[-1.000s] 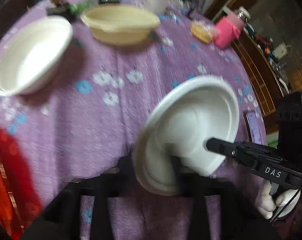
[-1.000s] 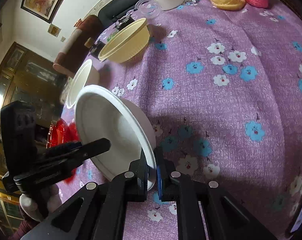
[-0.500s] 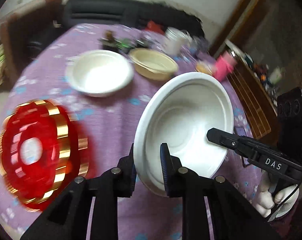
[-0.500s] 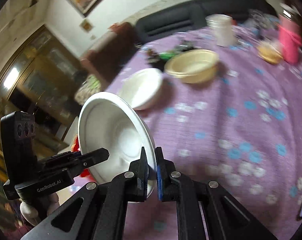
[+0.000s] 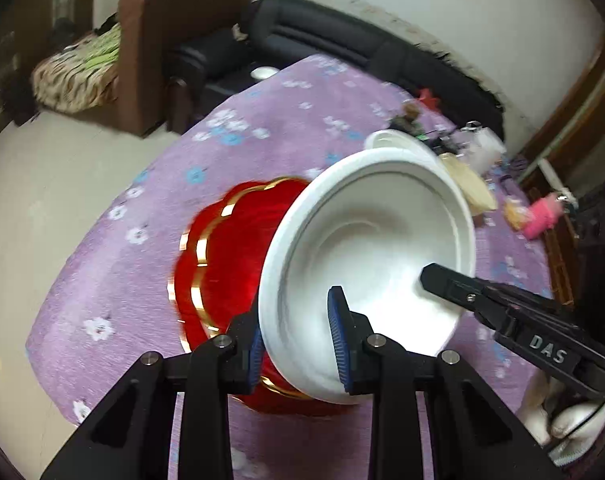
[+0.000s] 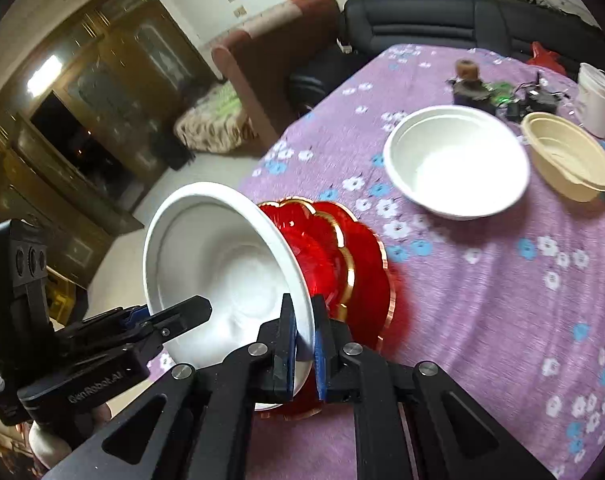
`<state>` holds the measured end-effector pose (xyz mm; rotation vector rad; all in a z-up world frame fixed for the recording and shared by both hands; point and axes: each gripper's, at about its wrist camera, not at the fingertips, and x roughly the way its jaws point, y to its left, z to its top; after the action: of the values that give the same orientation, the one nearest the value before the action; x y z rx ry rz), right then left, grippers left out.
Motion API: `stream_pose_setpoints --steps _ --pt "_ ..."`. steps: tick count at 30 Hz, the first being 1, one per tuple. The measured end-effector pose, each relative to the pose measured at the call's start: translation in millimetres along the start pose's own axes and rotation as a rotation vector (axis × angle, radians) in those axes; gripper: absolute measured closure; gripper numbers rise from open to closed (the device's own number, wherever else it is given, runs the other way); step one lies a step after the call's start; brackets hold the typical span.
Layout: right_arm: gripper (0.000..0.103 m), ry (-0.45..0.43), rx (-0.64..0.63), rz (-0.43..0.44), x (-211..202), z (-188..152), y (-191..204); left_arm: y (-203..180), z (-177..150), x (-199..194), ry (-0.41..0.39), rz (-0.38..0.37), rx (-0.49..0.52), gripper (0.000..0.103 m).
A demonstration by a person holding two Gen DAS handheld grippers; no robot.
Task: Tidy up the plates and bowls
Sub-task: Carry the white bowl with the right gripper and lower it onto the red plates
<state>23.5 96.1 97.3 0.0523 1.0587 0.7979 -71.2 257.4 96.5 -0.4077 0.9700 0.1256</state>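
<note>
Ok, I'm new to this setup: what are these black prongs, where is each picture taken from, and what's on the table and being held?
There is no robot arm. A person holds a two-finger gripper in each hand, and each gripper carries a wide-angle camera looking along its fingers. One picture is from the left gripper, the other from the right gripper.

Both grippers pinch the rim of the same white bowl, on opposite sides, holding it tilted above the table. The left one's fingers stand noticeably wider apart.

The purple flowered tablecloth carries red plates with gold edges right behind the held bowl, a second white bowl, a beige bowl and a white cup, plus small clutter too blurred to name.
</note>
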Motion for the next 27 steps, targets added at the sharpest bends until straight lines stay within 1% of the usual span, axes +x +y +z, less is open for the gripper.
stream_pose_setpoints --steps 2,4,5,7,8,10,13,15,17,21,24,27 --pt "0.093 0.016 -0.003 -0.023 13.3 1.8 5.1 8.0 2.0 11.2 0.018 0.017 -0.008 0.076" --pt "0.093 0.018 -0.017 -0.045 20.0 2.0 8.2 12.8 0.1 17.2 0.029 0.014 -0.018 0.07" --pt "0.091 0.016 -0.029 -0.058 22.5 1.5 10.3 15.4 -0.1 17.2 0.026 0.009 -0.025 0.067" --pt "0.091 -0.003 -0.053 -0.09 25.2 1.7 13.7 19.7 -0.1 12.8 0.001 0.007 -0.034 0.053" --pt "0.09 -0.011 -0.068 -0.107 25.5 0.6 15.2 20.9 -0.3 9.4 -0.012 -0.001 -0.037 0.051" --pt "0.09 -0.028 -0.096 -0.137 27.9 0.0 18.2 24.6 -0.1 3.0 -0.04 -0.003 -0.04 0.045" --pt "0.084 -0.06 -0.129 -0.171 30.4 -0.7 21.1 23.7 -2.1 -8.8 -0.082 0.014 -0.04 0.038" --pt "0.08 -0.083 -0.131 -0.175 30.4 -1.3 21.7 24.6 -5.0 -18.3 -0.11 0.014 -0.049 0.036" --pt "0.079 -0.112 -0.127 -0.158 27.1 -1.1 21.6 24.8 -6.9 -26.4 -0.133 0.013 -0.057 0.035" --pt "0.071 -0.172 -0.131 -0.135 13.0 -1.4 23.0 21.7 -12.1 -45.1 -0.194 0.028 -0.06 0.03" --pt "0.07 -0.217 -0.132 -0.13 -0.4 -3.3 22.9 15.0 -17.5 -58.2 -0.242 0.055 -0.047 0.028" --pt "0.07 -0.252 -0.116 -0.116 -16.8 -7.8 18.7 3.0 -22.9 -69.0 -0.286 0.098 -0.014 0.025"
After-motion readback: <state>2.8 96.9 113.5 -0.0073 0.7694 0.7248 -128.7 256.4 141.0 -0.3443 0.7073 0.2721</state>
